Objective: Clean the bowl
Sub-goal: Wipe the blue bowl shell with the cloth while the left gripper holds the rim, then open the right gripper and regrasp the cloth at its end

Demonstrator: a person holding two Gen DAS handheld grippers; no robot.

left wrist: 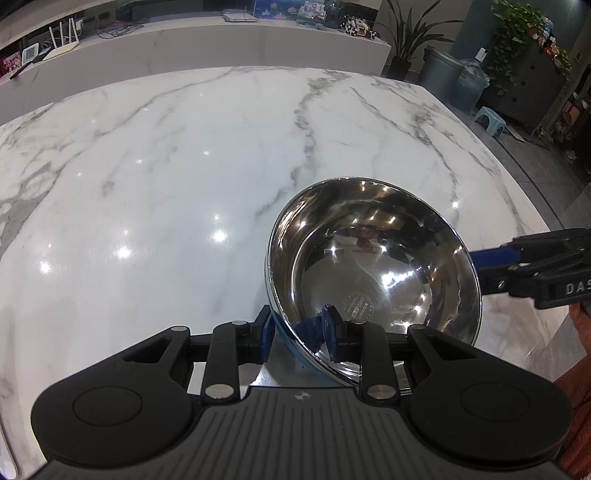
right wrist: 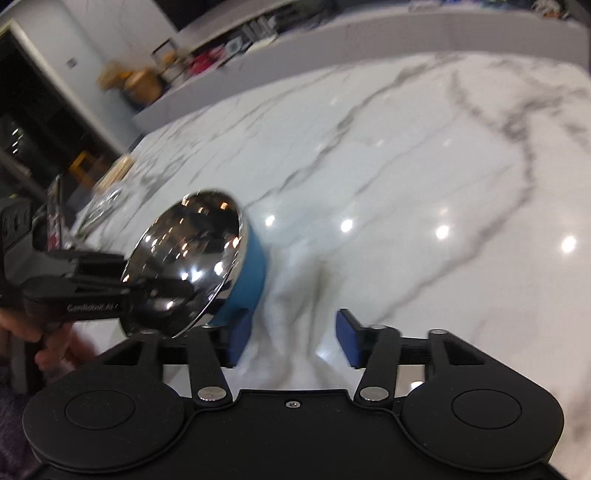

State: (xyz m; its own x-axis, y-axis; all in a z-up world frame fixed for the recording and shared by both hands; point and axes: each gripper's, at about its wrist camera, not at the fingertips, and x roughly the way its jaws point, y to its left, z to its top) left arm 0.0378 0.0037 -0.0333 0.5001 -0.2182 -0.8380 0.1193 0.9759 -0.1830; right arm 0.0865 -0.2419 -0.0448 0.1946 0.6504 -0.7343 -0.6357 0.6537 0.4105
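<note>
A steel bowl [left wrist: 373,269] with a shiny inside and a blue outside is held tilted above the marble table [left wrist: 166,166]. My left gripper [left wrist: 301,332] is shut on its near rim, one pad outside and one inside. In the right wrist view the bowl [right wrist: 192,254] hangs at the left, tilted on its side, with the left gripper [right wrist: 74,284] holding it. My right gripper [right wrist: 291,338] is open and empty, just right of the bowl over the table. It also shows at the right edge of the left wrist view [left wrist: 524,266], behind the bowl.
A raised marble counter [left wrist: 207,40] with small items runs along the table's far side. Potted plants [left wrist: 410,33], a grey bin [left wrist: 439,70] and a small stool [left wrist: 489,120] stand on the floor at the far right. Blurred clutter [right wrist: 110,192] lies at the table's left end.
</note>
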